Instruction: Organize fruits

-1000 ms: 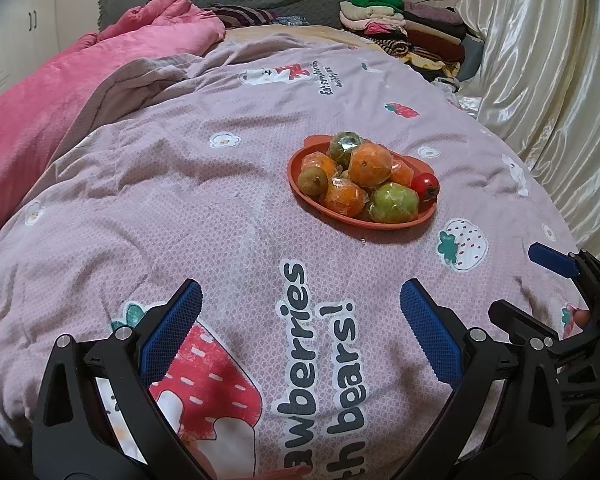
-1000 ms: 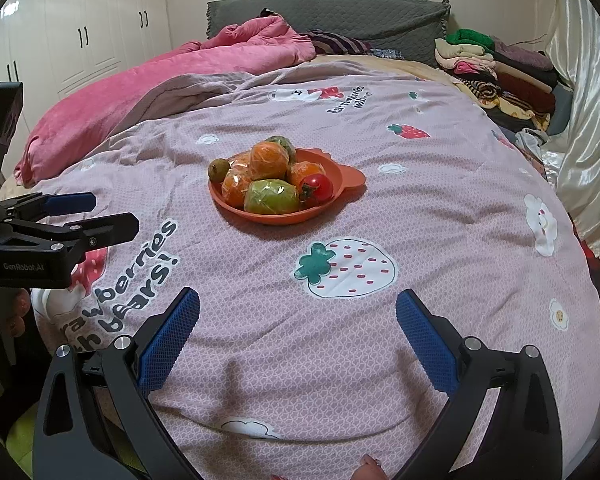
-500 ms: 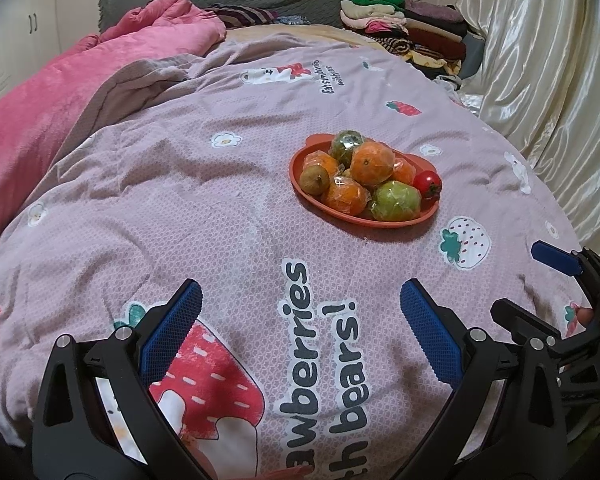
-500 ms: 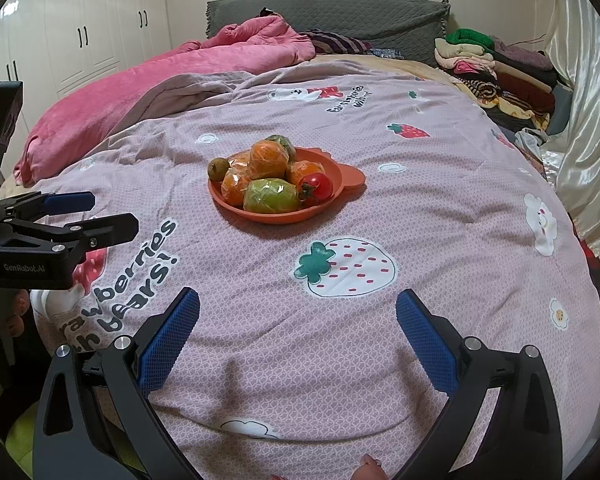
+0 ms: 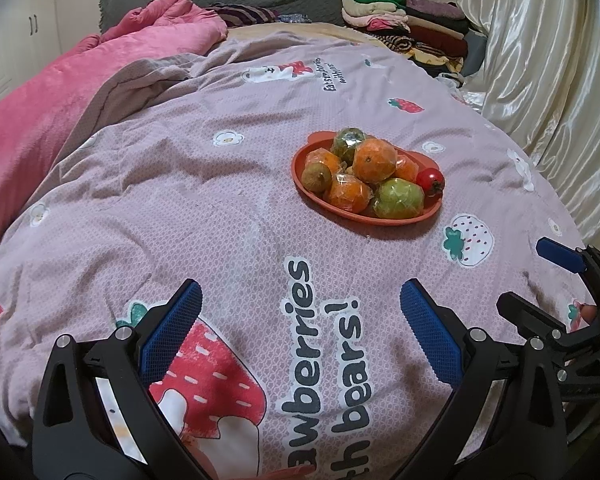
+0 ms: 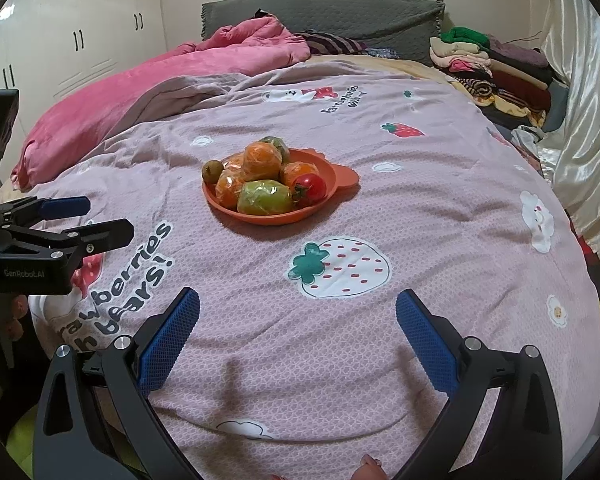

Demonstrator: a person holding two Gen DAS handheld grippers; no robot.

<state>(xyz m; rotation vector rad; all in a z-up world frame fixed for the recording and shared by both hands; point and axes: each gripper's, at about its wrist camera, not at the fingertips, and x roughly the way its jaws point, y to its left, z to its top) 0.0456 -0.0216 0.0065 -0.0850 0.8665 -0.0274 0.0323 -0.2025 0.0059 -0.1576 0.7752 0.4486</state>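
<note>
An orange plate heaped with fruit sits on a pink bedspread printed with strawberries and bears, at about one o'clock in the left wrist view and at about eleven o'clock in the right wrist view. On the plate, a large orange tops the pile, with a green fruit wrapped in clear film at the near edge, a red tomato at the plate's right side and a small brown kiwi at its left. The left gripper hangs low over the bedspread at six o'clock, its blue-padded fingers spread wide apart and holding nothing, well short of the plate. The right gripper hangs likewise, fingers wide apart and empty, above a large printed strawberry; in the left wrist view it shows at four o'clock. The left gripper shows in the right wrist view at nine o'clock. A rumpled pink blanket lies along the bed's left side, a stack of folded clothes sits at one o'clock by the grey headboard, and a pale satin curtain hangs at the right.
</note>
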